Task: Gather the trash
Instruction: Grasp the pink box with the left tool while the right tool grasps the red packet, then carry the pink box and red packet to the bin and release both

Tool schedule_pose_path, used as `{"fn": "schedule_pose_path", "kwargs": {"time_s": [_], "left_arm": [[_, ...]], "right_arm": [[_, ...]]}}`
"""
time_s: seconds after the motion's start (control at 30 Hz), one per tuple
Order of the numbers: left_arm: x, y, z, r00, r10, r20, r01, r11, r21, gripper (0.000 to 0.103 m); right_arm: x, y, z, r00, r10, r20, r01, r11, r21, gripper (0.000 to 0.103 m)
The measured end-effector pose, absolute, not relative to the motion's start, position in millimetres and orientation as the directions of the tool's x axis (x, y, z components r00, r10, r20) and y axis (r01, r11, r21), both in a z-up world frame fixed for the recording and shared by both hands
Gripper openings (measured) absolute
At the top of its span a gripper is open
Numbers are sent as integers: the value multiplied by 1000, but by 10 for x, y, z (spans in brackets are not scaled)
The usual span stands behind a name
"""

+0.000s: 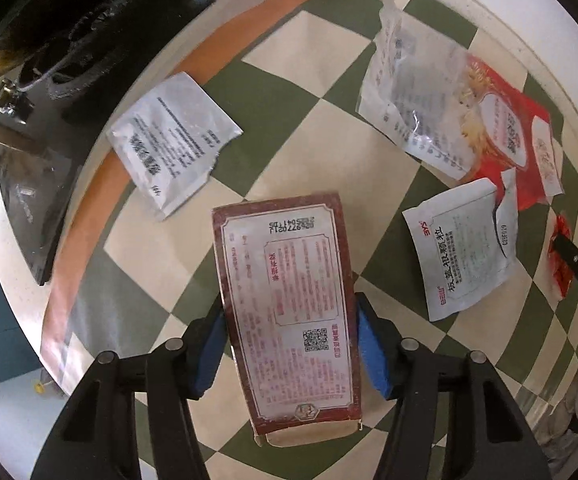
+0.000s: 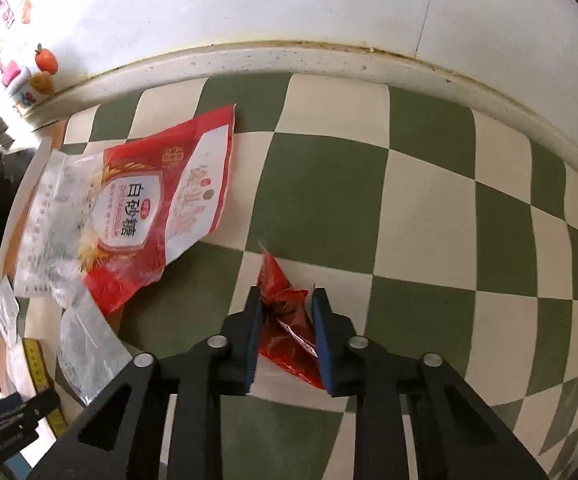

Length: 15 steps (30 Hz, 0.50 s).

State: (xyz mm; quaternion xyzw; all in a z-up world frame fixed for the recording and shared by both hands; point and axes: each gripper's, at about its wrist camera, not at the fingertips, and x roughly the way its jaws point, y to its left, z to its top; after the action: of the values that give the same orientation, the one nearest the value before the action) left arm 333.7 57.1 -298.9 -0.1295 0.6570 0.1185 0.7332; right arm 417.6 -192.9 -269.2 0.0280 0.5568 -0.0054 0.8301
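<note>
The left gripper (image 1: 289,344) clamps the maroon carton (image 1: 289,316) by its long sides, lifting it flat off the checkered table (image 1: 289,128). To its right, the right gripper (image 2: 287,304) pinches the small red wrapper (image 2: 285,320) lying near the sugar bag (image 2: 149,216), apparently for binning.

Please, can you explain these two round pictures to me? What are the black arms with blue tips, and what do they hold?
Each picture comes from a fisheye camera on a hand-held gripper, looking along its two fingers. No robot: a person holds one per hand and collects trash from a checkered cloth. The left gripper has its blue pads on both sides of a flat brown box. The right gripper straddles a small red wrapper. Also lying there: a red sugar bag and two white sachets.
</note>
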Motion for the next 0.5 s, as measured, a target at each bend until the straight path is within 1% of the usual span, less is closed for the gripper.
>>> {"fn": "schedule_pose_path", "kwargs": {"time_s": [0.07,0.1,0.2,0.37,0.5], "left_arm": [[3273,593,-2910,132,1,-991,-345,937,-45,56],[3188,758,-2845,147,-1,-989,-352,934,-53,56],[3071,817,-2641,199,14,-980,-360,931,-60,56],[2745,1018,-2278,273,57,-960,-376,925,-52,56],[2303,1446,-2129,299,95,-950,-421,906,-42,56]], "right_arm": [[4095,-1964,-2671,377,53,-925,53,996,78,19],[4035,-2001,-2633,379,69,-923,58,993,98,19],[3877,-2028,-2480,387,134,-912,45,986,164,19],[3599,-1720,-2091,385,230,-894,-67,973,221,19],[3335,-1192,-1914,346,326,-880,-186,943,276,19]]}}
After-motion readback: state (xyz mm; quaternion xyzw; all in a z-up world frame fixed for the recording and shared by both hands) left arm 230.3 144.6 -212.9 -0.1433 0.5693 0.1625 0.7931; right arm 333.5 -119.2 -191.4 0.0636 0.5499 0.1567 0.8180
